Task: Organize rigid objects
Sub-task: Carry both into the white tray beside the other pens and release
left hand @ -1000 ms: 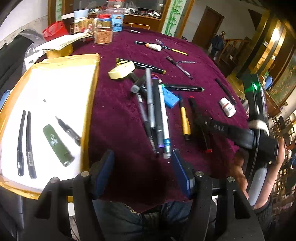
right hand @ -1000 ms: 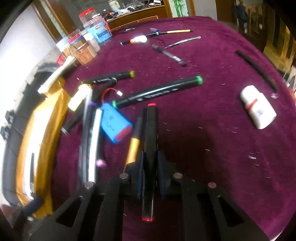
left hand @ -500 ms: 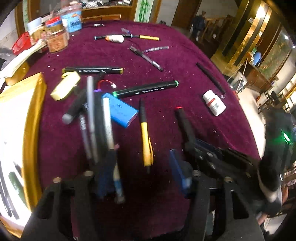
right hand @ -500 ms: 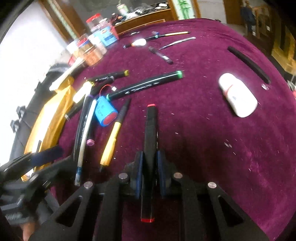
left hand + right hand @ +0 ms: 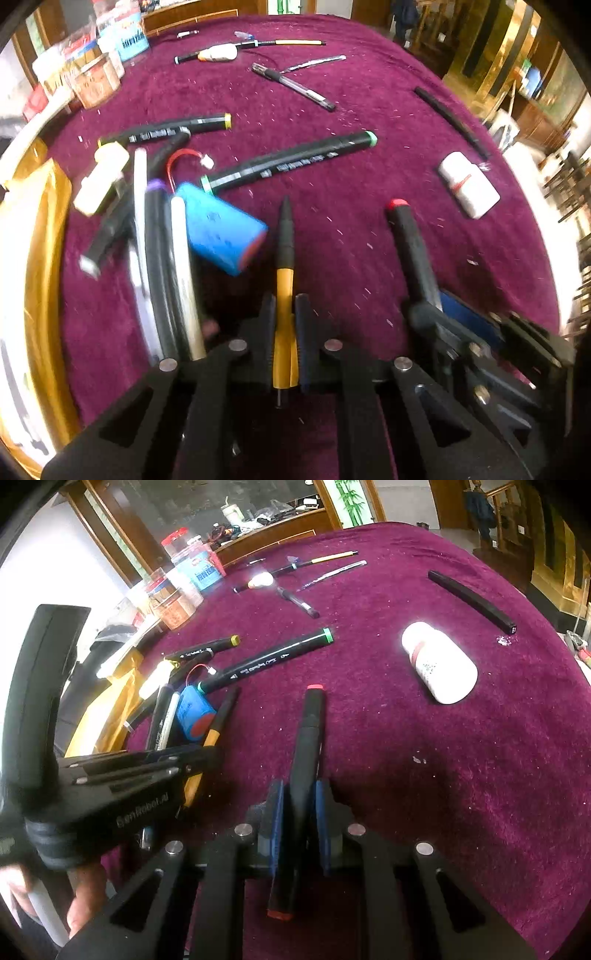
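Observation:
My left gripper is shut on a yellow and black pen that lies on the purple tablecloth. My right gripper is shut on a black marker with red caps, just right of the left gripper. That marker and the right gripper also show in the left wrist view. The left gripper and the yellow pen also show at the left of the right wrist view. A blue battery pack and several pens lie left of the yellow pen.
A black marker with green caps and one with yellow caps lie farther back. A white bottle and a black stick lie at the right. A gold-edged tray is at the left. Jars stand at the back.
My left gripper has swung right from the tray to the pens and shut on the yellow pen. My right gripper has kept its hold on the red-capped marker.

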A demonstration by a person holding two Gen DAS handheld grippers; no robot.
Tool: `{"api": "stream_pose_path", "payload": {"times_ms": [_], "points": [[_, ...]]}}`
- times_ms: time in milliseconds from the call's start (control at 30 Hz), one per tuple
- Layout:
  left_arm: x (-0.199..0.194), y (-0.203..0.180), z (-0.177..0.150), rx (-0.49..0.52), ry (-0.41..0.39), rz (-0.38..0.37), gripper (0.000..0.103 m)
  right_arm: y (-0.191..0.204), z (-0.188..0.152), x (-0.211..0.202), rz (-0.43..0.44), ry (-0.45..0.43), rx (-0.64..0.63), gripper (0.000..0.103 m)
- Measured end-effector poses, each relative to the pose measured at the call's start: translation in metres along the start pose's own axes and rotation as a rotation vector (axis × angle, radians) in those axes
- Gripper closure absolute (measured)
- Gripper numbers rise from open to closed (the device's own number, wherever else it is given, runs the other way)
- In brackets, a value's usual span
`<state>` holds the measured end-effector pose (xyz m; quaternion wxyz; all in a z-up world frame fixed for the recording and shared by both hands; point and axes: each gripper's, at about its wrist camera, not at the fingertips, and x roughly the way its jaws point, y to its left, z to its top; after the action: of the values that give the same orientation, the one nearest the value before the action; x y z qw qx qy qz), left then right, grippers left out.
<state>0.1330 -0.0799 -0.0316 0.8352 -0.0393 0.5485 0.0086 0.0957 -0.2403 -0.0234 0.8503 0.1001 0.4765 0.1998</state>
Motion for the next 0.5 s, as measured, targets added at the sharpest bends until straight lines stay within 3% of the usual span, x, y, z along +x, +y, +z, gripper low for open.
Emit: {"api": "stream_pose_path", "payload": {"times_ms": [267,500], "points": [[-0.030,0.023,-0.016,-0.127,-0.042,-0.108,0.096,-0.004,-0.002,-0.009,0.056,-0.052,0.054,0.089],[-0.104,0.072,-0.037,-0.275,-0.162,-0.138,0.096,0.038,0.007,-0.038,0.183,-0.122,-0.053,0.090]]}}
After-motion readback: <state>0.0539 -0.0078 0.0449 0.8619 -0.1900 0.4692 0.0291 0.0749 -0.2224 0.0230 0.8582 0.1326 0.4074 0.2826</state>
